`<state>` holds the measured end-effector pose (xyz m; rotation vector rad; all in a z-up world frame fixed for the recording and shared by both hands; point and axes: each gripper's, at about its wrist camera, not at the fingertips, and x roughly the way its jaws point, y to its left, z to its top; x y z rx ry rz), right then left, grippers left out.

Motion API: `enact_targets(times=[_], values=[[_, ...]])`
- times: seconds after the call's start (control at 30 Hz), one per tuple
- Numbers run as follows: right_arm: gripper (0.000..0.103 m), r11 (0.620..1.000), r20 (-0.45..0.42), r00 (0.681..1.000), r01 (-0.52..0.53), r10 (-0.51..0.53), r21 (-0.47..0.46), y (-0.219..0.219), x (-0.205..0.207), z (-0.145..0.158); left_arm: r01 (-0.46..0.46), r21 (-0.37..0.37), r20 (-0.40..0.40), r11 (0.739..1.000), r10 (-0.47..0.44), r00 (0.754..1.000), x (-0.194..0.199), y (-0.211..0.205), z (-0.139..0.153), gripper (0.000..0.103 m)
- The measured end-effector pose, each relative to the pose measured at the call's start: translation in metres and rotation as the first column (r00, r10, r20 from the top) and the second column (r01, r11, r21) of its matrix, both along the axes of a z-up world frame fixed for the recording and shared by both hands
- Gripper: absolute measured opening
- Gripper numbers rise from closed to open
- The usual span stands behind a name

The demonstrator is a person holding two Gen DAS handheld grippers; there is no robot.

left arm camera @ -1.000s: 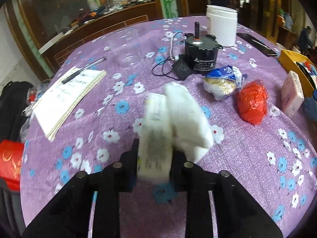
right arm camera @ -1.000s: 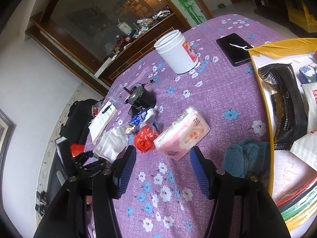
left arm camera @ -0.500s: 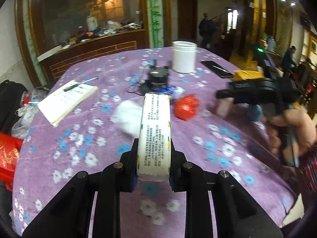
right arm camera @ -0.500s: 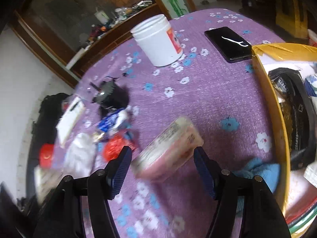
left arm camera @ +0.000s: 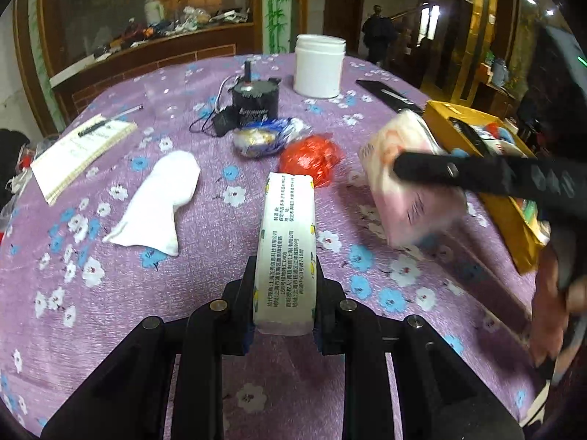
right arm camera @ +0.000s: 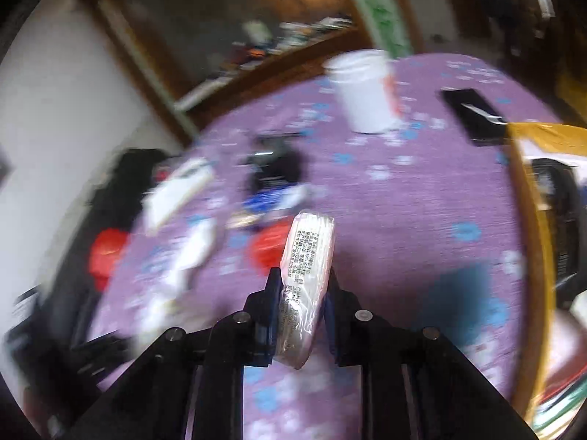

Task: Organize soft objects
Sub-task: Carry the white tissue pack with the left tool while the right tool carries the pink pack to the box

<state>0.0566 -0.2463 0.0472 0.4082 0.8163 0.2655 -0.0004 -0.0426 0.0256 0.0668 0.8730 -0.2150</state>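
Note:
My left gripper (left arm camera: 284, 282) is shut on a white tissue pack (left arm camera: 288, 249) with printed text, held above the purple flowered tablecloth. My right gripper (right arm camera: 302, 289) is shut on a pink tissue pack (right arm camera: 306, 256), lifted off the table; in the left wrist view this pack (left arm camera: 407, 183) hangs at the right, by the yellow box (left arm camera: 473, 154). A white sock (left arm camera: 157, 198) lies flat at the left. A red crumpled bag (left arm camera: 310, 157) and a blue-and-white bag (left arm camera: 264, 137) lie in the middle. A blue knitted thing (right arm camera: 466, 297) lies by the box.
A black motor with its cord (left arm camera: 255, 101), a white tub (left arm camera: 318, 66) and a black phone (left arm camera: 385, 91) stand further back. A notepad with a pen (left arm camera: 79, 152) lies at the far left. The yellow box (right arm camera: 528, 220) holds several packets.
My right gripper has shut on the pink tissue pack and lifted it off the table. The white sock has dropped from my left gripper's pack onto the table. The left gripper keeps its white pack.

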Motion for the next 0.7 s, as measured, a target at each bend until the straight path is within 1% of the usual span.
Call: enact_targets(times=[0.07,0.13,0.2,0.23,0.3,0.37,0.47,0.53,0.6,0.7], values=[[0.022,0.999,0.013,0.999,-0.042,0.042,0.016,0.009,-0.008,-0.003,-0.016,0.006,-0.008,1.0,0.016,1.0,0.003,-0.001,-0.005,0.021],[0.022,0.998,0.018,0.998,-0.06,0.06,0.023,0.013,-0.009,-0.011,-0.031,0.017,0.004,0.999,0.031,1.0,0.004,-0.001,-0.008,0.021],[0.022,0.997,0.022,0.997,-0.075,0.074,0.037,0.016,-0.008,-0.023,-0.033,-0.017,-0.001,0.999,0.033,0.999,0.005,0.003,-0.008,0.021],[0.022,0.996,0.015,0.997,-0.077,0.076,0.054,0.015,-0.007,-0.029,-0.041,-0.029,0.01,0.999,0.041,0.999,0.005,0.005,-0.006,0.021],[0.022,0.993,0.009,0.997,-0.083,0.083,0.088,0.012,-0.005,-0.033,-0.051,-0.024,0.033,0.998,0.052,0.998,0.004,0.005,-0.003,0.021],[0.022,0.993,0.057,0.995,-0.084,0.079,0.081,0.012,-0.008,-0.026,-0.059,-0.023,0.072,0.998,0.061,0.996,0.001,0.006,0.002,0.021],[0.022,0.994,0.135,0.987,-0.092,0.082,0.064,0.014,-0.018,-0.015,-0.081,-0.006,0.166,0.997,0.08,0.983,-0.01,0.006,0.013,0.021],[0.022,0.993,0.164,0.982,-0.103,0.091,0.066,0.016,-0.021,-0.011,-0.095,-0.001,0.21,0.995,0.093,0.973,-0.014,0.007,0.019,0.021],[0.022,0.992,0.196,0.976,-0.109,0.096,0.057,0.018,-0.023,-0.007,-0.119,0.019,0.259,0.993,0.11,0.96,-0.019,0.007,0.023,0.021],[0.022,0.994,0.239,0.966,-0.105,0.096,0.027,0.022,-0.028,-0.001,-0.145,0.053,0.305,0.988,0.123,0.944,-0.022,0.005,0.027,0.021]])
